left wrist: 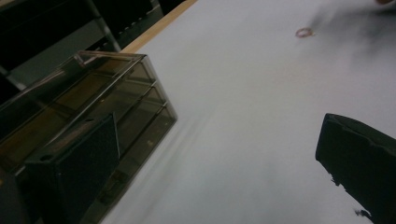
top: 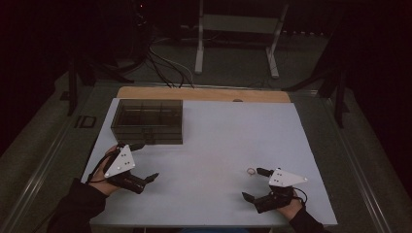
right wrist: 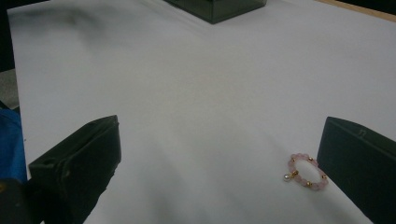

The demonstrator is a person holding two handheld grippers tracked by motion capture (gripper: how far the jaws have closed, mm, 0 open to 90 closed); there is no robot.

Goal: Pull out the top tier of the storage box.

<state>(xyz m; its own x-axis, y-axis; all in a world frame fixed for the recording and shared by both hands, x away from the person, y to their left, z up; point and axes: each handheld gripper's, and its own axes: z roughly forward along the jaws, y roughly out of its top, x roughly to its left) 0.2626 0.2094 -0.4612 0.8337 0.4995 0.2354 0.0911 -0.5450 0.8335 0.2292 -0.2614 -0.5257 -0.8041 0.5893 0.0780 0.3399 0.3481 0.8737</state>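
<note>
A small ring of pink beads with gold spacers and a pearl charm (right wrist: pixel 306 171) lies flat on the white table, just inside the right-hand jaw of my right gripper (right wrist: pixel 219 158). That gripper is open, and nothing sits between its jaws. From above, the bead ring (top: pixel 250 171) rests beside the far jaw of the right gripper (top: pixel 256 183). My left gripper (top: pixel 145 161) is open near the front corner of a dark, see-through compartment box (top: pixel 148 121). In the left gripper view the box (left wrist: pixel 84 121) stands behind the left jaw, and the bead ring (left wrist: pixel 304 32) lies far off.
The white tabletop (top: pixel 218 145) ends in a wooden strip at its far edge. Cables and a white frame stand on the floor beyond. A corner of the box (right wrist: pixel 219 8) shows at the top of the right gripper view, and blue cloth (right wrist: pixel 9 144) at its left.
</note>
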